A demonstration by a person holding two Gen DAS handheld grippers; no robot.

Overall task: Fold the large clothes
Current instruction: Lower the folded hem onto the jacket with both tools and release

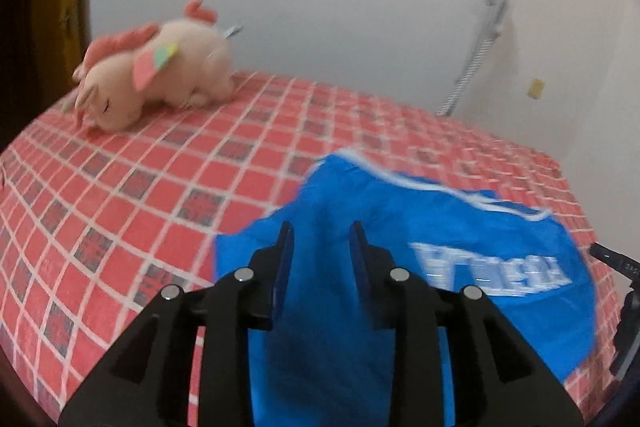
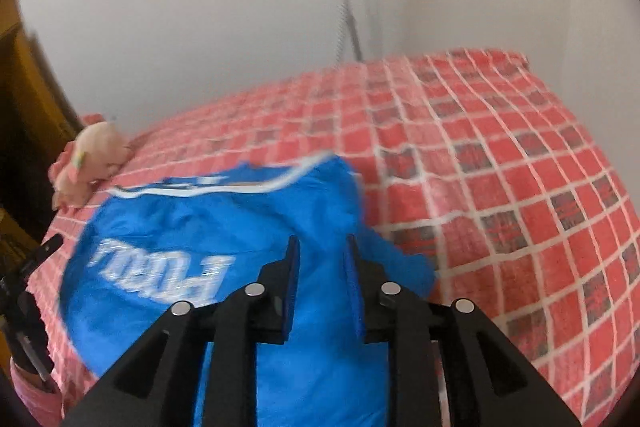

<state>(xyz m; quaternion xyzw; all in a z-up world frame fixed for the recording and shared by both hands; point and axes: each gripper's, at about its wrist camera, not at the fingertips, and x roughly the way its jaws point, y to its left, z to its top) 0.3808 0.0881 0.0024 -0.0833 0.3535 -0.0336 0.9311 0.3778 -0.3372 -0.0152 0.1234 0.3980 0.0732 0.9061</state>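
Blue jacket (image 1: 360,219) lies on the bed (image 1: 132,187), lower centre-right of the left wrist view, lower centre-left of the right wrist view (image 2: 224,227). White lettering faces up, a white-trimmed edge runs along its far side.

Left gripper (image 1: 320,259): jaws a narrow gap apart, blue fabric seen through the gap and below, pads not pressing on it as far as I can tell. Right gripper (image 2: 322,271): same, jaws slightly parted, cloth beneath, nothing clamped. Both views are motion-blurred, so contact is hard to judge.

Risks, as I read it:
- Fabric looks slick and puffy; with nothing pinning it, a fold could spring back or slide on the checked bedsheet (image 2: 500,187).
- Right edge of the jacket is bunched and crumpled near the right jaws; a fold over that would trap wrinkles and go lopsided.
- A regrasp w/ narrow jaws may catch only the top layer, dragging it askew.
- Pink plush toy (image 1: 160,79) at upper left of the left view is well apart from the jacket; a wide sweep that way could knock it.
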